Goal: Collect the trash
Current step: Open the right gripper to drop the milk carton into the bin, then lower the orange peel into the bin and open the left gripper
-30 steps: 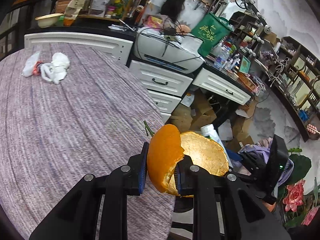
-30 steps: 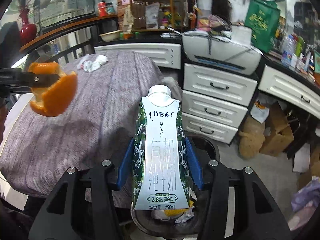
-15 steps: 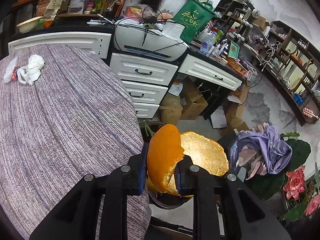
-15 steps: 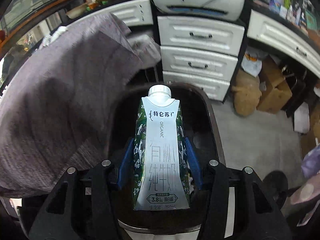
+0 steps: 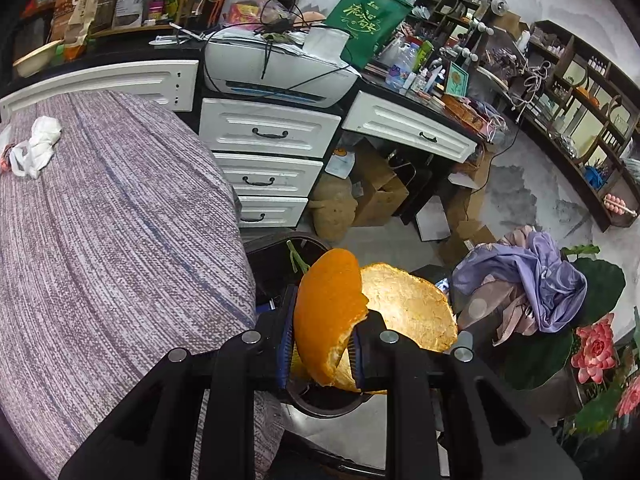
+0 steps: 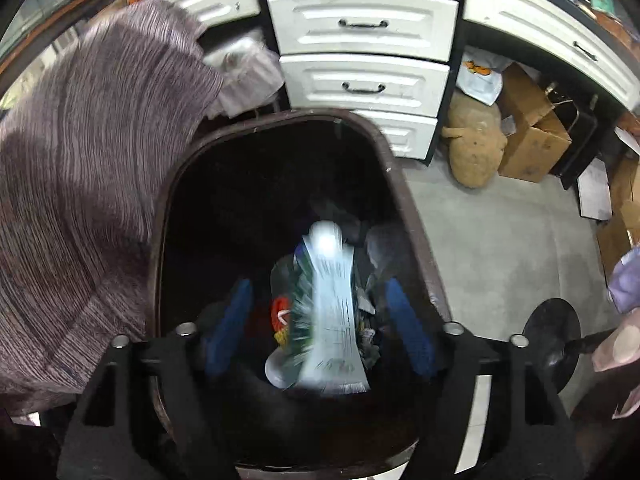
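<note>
My left gripper (image 5: 320, 344) is shut on an orange peel (image 5: 332, 312), a big curled piece with its pale inside facing right. It hangs past the table's edge, above the dark trash bin (image 5: 276, 248) on the floor. In the right wrist view my right gripper (image 6: 320, 320) is over the brown trash bin (image 6: 404, 200) and its jaws are opening. The green and white milk carton (image 6: 332, 312) is a falling blur between the blue pads, which no longer touch it. Other rubbish lies at the bin's bottom.
A purple woven tablecloth (image 5: 100, 240) covers the round table left of the bin, with crumpled white tissues (image 5: 36, 144) on its far side. White drawers (image 6: 364, 56), cardboard boxes (image 6: 532, 136) and a brown sack (image 6: 476, 148) stand behind the bin. Purple clothes (image 5: 532, 276) lie at right.
The right gripper dropped over the bin and spread its jaws, letting the milk carton fall. The left gripper carried the peel from above the table out over the bin.
</note>
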`<state>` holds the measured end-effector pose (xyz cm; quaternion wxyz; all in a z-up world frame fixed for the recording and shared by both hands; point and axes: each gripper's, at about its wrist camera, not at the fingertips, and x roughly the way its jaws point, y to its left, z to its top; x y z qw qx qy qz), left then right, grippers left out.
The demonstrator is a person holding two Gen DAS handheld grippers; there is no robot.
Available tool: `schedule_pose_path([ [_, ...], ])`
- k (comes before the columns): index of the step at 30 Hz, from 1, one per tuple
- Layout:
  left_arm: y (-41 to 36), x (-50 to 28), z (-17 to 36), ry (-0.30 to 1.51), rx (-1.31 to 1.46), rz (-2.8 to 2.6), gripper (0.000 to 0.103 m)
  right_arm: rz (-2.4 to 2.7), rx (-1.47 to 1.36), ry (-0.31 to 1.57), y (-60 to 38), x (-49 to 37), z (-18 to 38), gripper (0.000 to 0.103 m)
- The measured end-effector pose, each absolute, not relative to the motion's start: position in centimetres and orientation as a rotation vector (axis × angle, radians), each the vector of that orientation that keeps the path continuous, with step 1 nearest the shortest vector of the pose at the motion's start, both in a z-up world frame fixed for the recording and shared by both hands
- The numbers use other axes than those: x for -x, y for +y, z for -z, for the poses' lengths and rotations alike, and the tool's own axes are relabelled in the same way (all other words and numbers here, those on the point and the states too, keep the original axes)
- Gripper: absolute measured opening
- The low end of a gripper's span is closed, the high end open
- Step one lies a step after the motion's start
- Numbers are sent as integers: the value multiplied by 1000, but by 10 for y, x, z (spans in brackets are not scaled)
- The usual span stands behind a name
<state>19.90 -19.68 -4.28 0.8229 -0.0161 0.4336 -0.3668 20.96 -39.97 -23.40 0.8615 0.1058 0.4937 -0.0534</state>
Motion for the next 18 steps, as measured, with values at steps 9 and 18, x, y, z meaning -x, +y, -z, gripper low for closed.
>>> schedule_pose_path([
  [9,-208,-203,56,958,9,778,22,208,-254,877,-422,-190,172,72],
  [18,-239,-204,72,1005,-55,810,22,315,-303,698,-452,-162,115,81],
])
